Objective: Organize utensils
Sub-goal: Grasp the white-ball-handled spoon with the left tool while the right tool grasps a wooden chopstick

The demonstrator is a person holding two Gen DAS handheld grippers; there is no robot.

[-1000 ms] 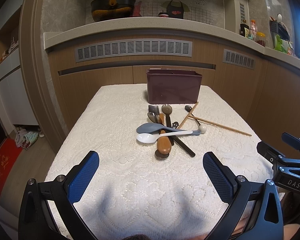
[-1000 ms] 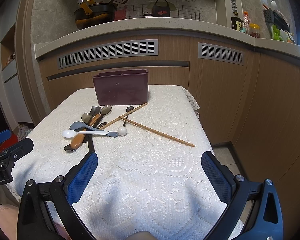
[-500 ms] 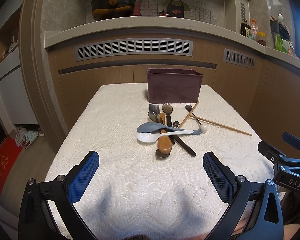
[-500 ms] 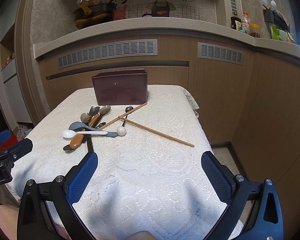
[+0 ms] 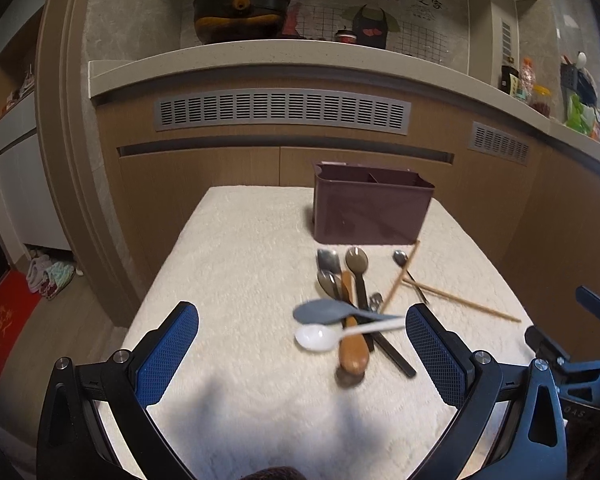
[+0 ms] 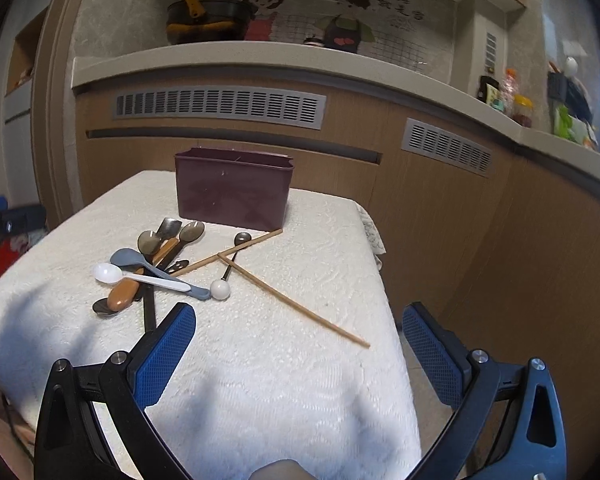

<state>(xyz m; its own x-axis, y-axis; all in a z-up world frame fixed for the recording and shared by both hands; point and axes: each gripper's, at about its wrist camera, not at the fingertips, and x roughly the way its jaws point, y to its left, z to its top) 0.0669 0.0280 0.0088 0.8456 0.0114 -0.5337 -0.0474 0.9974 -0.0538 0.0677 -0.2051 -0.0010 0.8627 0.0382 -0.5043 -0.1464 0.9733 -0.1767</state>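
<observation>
White spoon (image 6: 140, 278) lies crosswise, bowl probably leftward; left gripper (image 5: 302, 356) and right gripper (image 6: 298, 354) gape empty.

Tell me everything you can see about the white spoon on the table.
The white spoon looks like glossy plastic, with a rounded oval bowl facing up and a slim straight handle. It lies flat near the top of the utensil pile on the white textured cloth. Its handle crosses over the wooden handle, and it lies beside the grey spoon. In the right wrist view the bowl points left. Neither gripper touches it.
</observation>
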